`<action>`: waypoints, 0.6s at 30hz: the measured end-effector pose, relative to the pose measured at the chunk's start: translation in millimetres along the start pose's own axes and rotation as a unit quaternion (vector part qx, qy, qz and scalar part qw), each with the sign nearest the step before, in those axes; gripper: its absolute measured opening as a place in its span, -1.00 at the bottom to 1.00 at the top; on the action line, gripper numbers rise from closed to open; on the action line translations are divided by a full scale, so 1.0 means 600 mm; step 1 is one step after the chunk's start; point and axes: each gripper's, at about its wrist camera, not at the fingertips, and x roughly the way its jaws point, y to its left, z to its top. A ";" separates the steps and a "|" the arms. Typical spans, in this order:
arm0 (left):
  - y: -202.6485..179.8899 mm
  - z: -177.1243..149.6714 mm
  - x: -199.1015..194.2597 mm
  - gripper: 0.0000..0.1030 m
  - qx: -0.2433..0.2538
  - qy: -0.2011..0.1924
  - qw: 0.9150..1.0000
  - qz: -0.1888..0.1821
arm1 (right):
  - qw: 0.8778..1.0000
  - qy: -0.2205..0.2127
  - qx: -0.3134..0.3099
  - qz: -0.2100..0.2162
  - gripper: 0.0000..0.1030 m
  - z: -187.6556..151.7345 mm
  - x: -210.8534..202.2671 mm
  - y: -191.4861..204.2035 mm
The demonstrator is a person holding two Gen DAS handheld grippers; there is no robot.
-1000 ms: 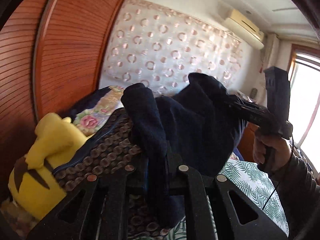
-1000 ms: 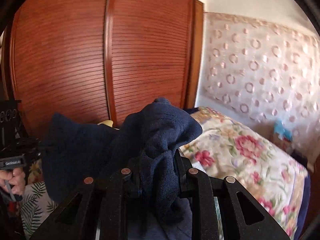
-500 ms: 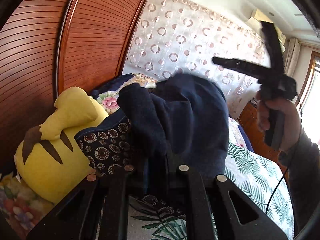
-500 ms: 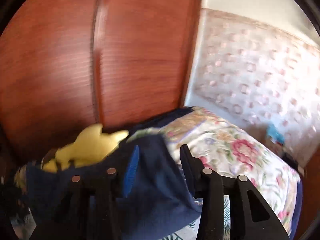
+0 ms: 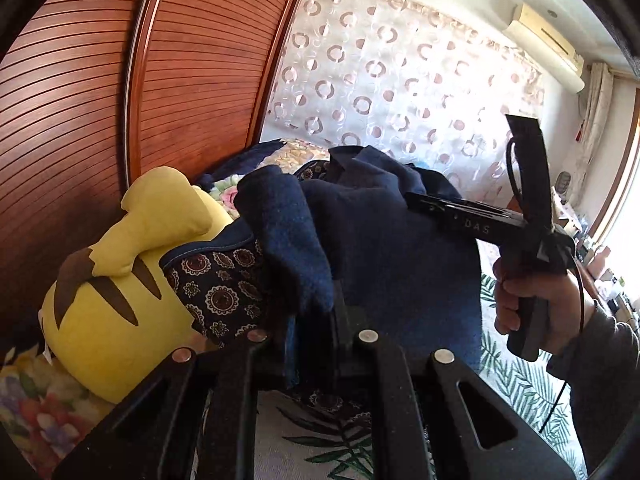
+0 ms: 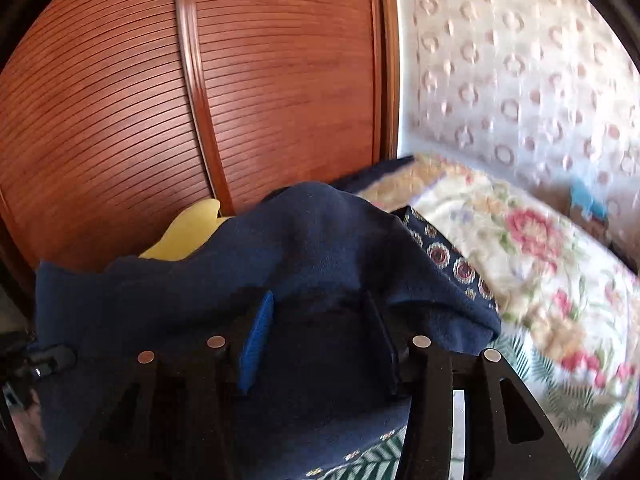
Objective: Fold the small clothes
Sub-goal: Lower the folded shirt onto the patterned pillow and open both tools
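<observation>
A dark navy fleece garment (image 5: 380, 248) hangs bunched over the bed. My left gripper (image 5: 312, 312) is shut on a thick fold of it, and cloth hides the fingertips. In the right wrist view the same garment (image 6: 320, 248) drapes across and below my right gripper (image 6: 320, 304). Its jaws are opening: the blue pad and the black pad stand apart, with cloth lying between them but not pinched. From the left wrist view the right gripper (image 5: 412, 199) points at the garment's right side, held by a hand (image 5: 532, 308).
A yellow plush toy (image 5: 120, 280) and a navy medallion-print cushion (image 5: 216, 280) lie just behind the garment. A slatted wooden wardrobe door (image 5: 80, 120) stands on the left. A floral quilt (image 6: 520, 240) is at the right, and a leaf-print sheet (image 5: 516, 380) covers the bed below.
My right gripper let go of the navy fold it held and its jaws spread while it swung down and sideways. My left gripper sank a little, still holding the garment.
</observation>
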 end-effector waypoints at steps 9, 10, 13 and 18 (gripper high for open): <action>-0.007 0.007 -0.021 -0.44 0.028 -0.003 0.999 0.022 | 0.999 -0.013 0.019 -0.022 -0.04 -0.049 -0.082 0.036; -0.008 0.008 -0.028 -0.41 0.031 -0.007 0.999 0.026 | 0.999 -0.018 0.024 -0.022 -0.04 -0.051 -0.097 0.040; -0.018 0.012 -0.049 -0.33 0.047 -0.022 0.998 0.035 | 0.998 -0.034 0.051 -0.007 -0.04 -0.066 -0.139 0.049; -0.036 0.017 -0.086 -0.09 0.073 -0.047 0.996 0.036 | 0.996 -0.044 0.078 -0.008 -0.04 -0.093 -0.201 0.068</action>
